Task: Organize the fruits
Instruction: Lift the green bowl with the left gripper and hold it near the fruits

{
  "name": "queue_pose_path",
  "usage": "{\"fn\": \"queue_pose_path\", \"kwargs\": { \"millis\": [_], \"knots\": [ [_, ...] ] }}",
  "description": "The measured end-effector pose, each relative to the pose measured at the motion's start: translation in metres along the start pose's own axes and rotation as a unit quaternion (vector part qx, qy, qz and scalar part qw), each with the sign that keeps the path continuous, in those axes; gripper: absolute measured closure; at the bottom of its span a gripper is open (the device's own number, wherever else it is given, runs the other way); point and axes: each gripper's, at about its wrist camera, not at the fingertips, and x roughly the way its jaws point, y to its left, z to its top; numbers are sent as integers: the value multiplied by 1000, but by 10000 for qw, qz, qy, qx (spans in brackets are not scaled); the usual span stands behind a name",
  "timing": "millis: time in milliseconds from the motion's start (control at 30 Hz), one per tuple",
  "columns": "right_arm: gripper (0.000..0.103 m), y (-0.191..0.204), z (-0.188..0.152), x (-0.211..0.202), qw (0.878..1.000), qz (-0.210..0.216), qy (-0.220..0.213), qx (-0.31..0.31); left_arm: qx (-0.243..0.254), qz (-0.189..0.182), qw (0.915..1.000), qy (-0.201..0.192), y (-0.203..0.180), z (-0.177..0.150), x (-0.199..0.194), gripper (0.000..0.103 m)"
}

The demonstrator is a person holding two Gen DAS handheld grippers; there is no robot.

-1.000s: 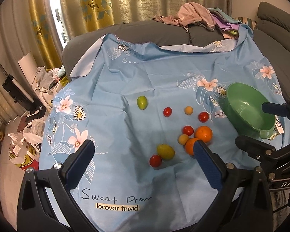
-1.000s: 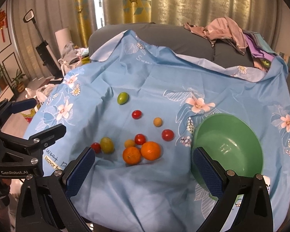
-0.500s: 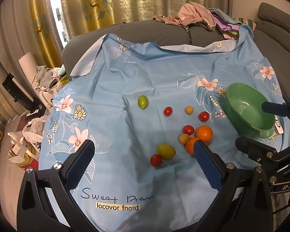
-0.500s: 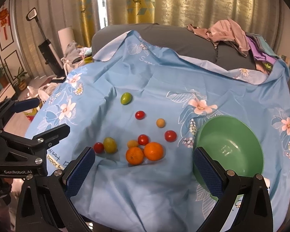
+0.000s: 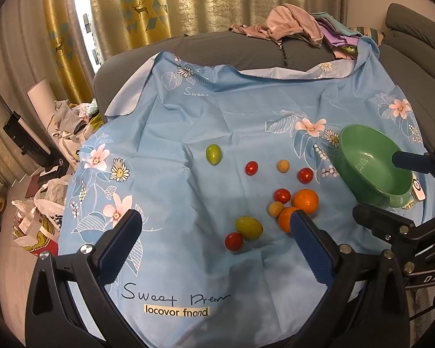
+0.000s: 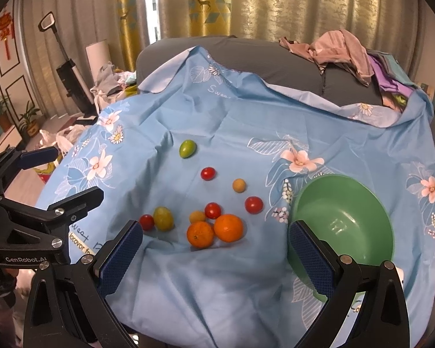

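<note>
Both of your grippers are held above the near edge of the blue floral cloth, each with jaws spread wide and holding nothing: left gripper, right gripper. The green bowl, taken here as the landmark, sits empty on the cloth; it seems the likely destination, though the task does not say so.

All the fruit lies loose to the left of the bowl. Nearest it is a red tomato. Farther left, two oranges touch each other, with a second red tomato and a small yellow fruit pressed against them. Beyond that cluster lie a yellow-green fruit and a red tomato, side by side. Three pieces sit apart on the far side: an orange-yellow fruit, a red tomato and, farthest from the bowl, a green fruit.

Risks, as judged from this arrangement:
- The cloth looks soft and creased over cushions; if you press down, round fruit may roll toward the dent or off the near edge.
- In the touching cluster, closing on one orange may nudge its neighbours away.
- The tomatoes are small and likely smooth; an off-centre pinch could squirt one out, a hard one could split it.
- The bowl appears tilted on the uneven surface in the left wrist view; a dropped fruit could tip it.
- The grippers are close together; reaching across may make them collide.
</note>
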Motion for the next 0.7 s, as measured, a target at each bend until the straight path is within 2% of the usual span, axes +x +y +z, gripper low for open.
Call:
{"fn": "queue_pose_path", "kwargs": {
  "millis": [700],
  "knots": [
    [1, 1, 0, 0, 10000, -6, -7, 9, 7, -10, 10000, 6, -1, 0, -1, 1]
  ]
}}
